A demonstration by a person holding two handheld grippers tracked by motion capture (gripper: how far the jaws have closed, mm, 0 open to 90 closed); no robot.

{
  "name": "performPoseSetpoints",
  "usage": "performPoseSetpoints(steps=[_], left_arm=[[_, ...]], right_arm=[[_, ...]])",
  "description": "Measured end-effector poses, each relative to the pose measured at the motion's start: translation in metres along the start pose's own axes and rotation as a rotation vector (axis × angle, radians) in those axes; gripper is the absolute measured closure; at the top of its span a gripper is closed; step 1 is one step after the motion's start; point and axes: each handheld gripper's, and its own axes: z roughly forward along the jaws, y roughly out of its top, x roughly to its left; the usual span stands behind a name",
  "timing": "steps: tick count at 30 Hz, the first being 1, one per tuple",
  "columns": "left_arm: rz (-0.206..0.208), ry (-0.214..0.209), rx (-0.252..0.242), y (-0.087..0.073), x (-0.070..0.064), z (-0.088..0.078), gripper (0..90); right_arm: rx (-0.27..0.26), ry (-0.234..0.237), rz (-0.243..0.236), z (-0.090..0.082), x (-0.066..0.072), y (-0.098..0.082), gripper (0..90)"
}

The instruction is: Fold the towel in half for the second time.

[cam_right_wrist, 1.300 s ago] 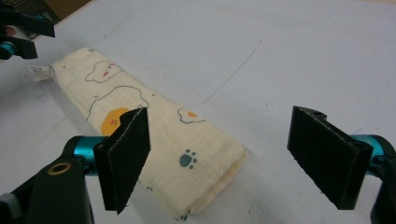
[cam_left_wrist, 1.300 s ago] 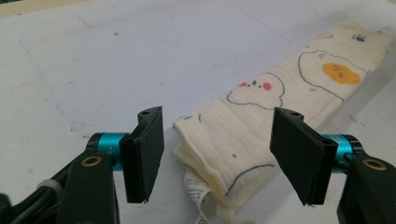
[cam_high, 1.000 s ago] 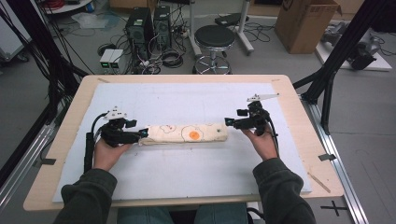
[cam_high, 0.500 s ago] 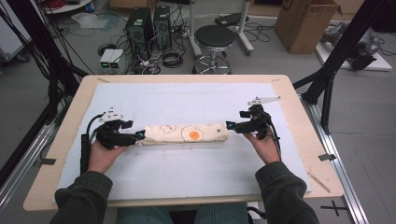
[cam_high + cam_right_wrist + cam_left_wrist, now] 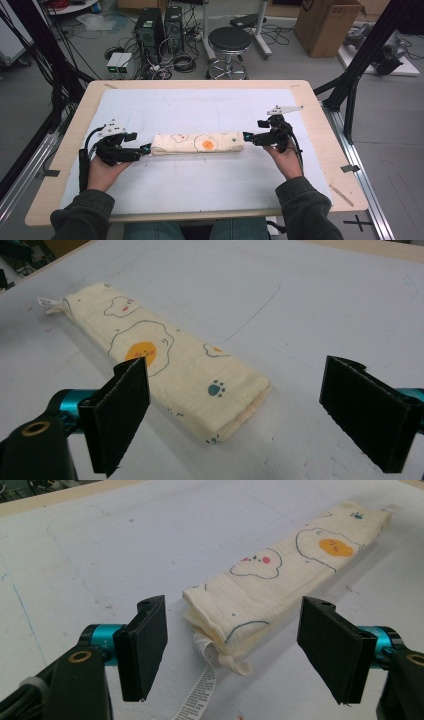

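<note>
A cream cloth point(image 5: 197, 143) printed with a fried egg lies folded into a long strip across the white mat point(image 5: 210, 107). My left gripper point(image 5: 145, 149) sits at its left end and my right gripper point(image 5: 247, 136) at its right end. In the left gripper view the open left gripper point(image 5: 237, 650) has just been widening; the cloth point(image 5: 280, 575) and its white tag point(image 5: 202, 685) lie in the gap, touching neither pad. In the right gripper view the right gripper point(image 5: 245, 415) stands open, its jaws also just widened. The cloth's point(image 5: 165, 365) end lies ahead of them, untouched.
The mat covers most of a wooden table point(image 5: 327, 145). Black frame posts point(image 5: 360, 65) rise at both sides. Beyond the far edge stand a stool point(image 5: 230, 42), computer cases point(image 5: 150, 30) and a cardboard box point(image 5: 325, 25) on the floor.
My left hand has drawn a little to the left and toward the person, off the cloth's end. The cloth and the right hand have stayed put.
</note>
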Motion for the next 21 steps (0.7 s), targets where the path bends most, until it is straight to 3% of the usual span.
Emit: performPoseSetpoints(steps=[21], left_arm=[[-0.001, -0.001, -0.001, -0.012, -0.008, -0.012, 26.3]], right_arm=[[-0.004, -0.01, 0.01, -0.015, 0.002, -0.022, 12.0]])
